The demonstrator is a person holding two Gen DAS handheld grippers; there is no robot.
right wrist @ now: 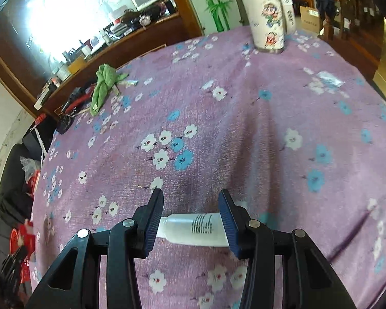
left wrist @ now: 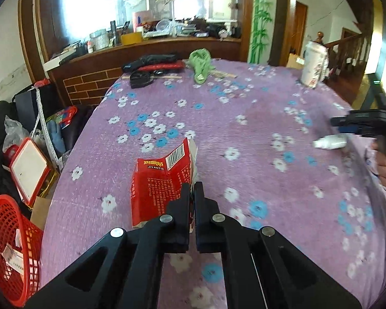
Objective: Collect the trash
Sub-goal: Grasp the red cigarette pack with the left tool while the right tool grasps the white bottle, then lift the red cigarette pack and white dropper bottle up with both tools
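On the flowered worktop (left wrist: pixel 244 118) your left claw (left wrist: pixel 191 193) is clenched on the red wrapper's (left wrist: pixel 162 180) edge while your right claw (right wrist: pixel 191 206) grips the white bottle (right wrist: pixel 193 228) endwise, which may squirt free if you tilt carelessly.

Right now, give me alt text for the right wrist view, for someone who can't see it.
The right gripper holds a small white plastic bottle crosswise between its blue-padded fingers, above a purple floral tablecloth. Farther back stand a white sticker-covered tumbler and a crumpled green cloth.
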